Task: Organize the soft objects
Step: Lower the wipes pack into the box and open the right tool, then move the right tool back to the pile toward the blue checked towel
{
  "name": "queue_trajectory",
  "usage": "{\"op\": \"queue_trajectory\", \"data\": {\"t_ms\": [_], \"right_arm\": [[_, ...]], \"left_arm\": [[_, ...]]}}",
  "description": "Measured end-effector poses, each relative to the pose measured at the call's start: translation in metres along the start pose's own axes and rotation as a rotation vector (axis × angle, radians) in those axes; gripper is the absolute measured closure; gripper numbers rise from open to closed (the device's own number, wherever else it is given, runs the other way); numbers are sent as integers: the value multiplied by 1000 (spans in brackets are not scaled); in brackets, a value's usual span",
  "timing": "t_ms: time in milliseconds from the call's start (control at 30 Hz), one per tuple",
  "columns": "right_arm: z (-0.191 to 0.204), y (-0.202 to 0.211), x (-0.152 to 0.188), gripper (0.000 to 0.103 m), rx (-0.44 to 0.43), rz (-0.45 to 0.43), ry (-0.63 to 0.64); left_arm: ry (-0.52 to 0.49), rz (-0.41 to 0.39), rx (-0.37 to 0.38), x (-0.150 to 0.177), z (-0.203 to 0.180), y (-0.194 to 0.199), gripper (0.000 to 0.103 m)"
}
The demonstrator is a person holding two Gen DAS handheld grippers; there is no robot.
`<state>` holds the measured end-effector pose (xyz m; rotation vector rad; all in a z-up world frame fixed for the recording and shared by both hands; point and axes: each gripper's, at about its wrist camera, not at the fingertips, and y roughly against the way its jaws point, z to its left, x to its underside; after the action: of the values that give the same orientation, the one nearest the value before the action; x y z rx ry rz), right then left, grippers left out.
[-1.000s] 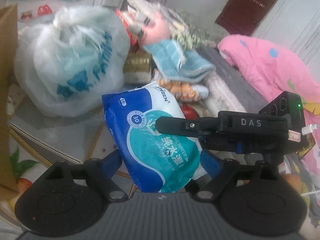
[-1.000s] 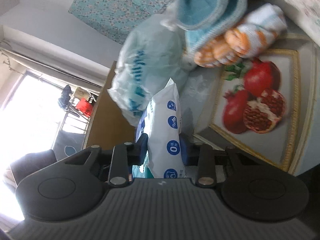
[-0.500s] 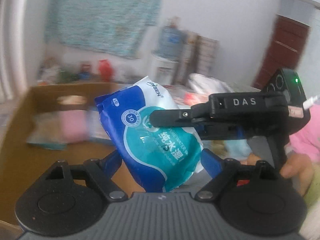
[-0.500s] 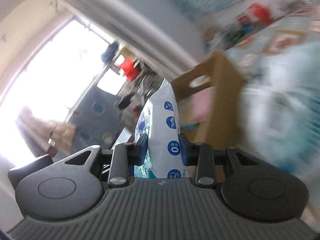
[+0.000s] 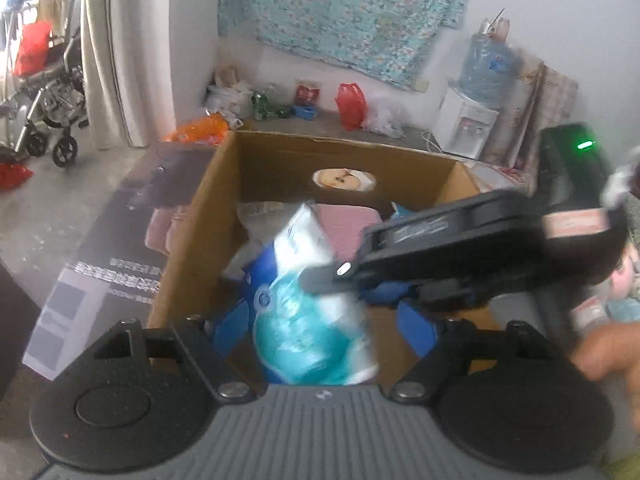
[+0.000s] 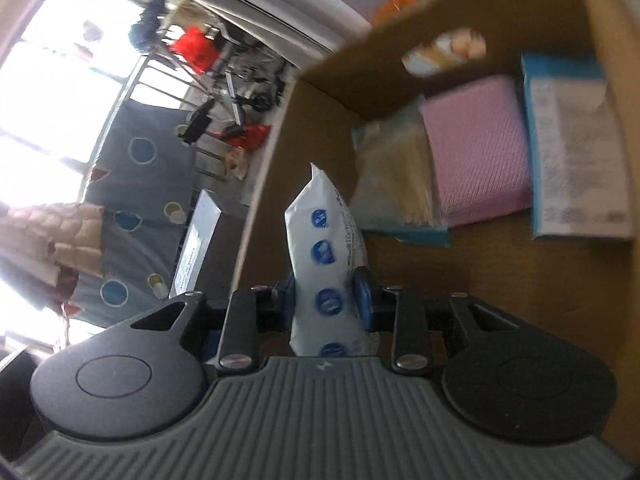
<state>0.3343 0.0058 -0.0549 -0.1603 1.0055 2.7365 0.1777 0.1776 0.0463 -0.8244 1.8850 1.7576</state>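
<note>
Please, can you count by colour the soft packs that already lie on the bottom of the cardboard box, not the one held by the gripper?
Pink pack: 1
Yellowish pack in clear wrap: 1
Blue and white pack: 1
Total: 3 packs in the cardboard box

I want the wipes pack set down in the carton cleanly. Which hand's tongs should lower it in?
Right. The right tongs are closing on the wipes pack above the cardboard box, near bare floor beside the pink pack. The left tongs straddle the pack; their pads stand clear of it.
</note>
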Motion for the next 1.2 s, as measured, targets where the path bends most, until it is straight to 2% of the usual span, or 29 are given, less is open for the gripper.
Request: {"op": "queue_trajectory", "data": {"t_ms": [133,367,500,600,633,767,900,967,1100,1200], "right_arm": [[-23,-27,6,79,-13,32,-112],[-43,-28,10,81,14,-8,-209],[-45,-35,11,80,14,-8,-208],[-39,-48,11,76,11,31,-175],[-41,-50,9,73,18,44,-164],[-35,-42,10,46,74,36,-129],[-25,-13,11,34,21,-27,-88],[-19,4,11,32,-23,-70,-57],[-18,56,28,27,-159,-144,-12],[-30,111,51,26,-257,-208,1]], "left_arm": [[-6,8,-13,1,5,3,20],[2,-12,-3,17,19,19,20],[3,-16,-9,19,21,22,20],[10,-15,-11,20,20,24,20],[14,-12,-10,21,21,24,20],[32,-7,-9,24,20,28,20],[30,-31,-3,28,17,40,19],[16,-58,3,32,10,50,18],[-42,-117,37,40,-15,70,16],[-87,-158,92,47,-43,82,12]]}}
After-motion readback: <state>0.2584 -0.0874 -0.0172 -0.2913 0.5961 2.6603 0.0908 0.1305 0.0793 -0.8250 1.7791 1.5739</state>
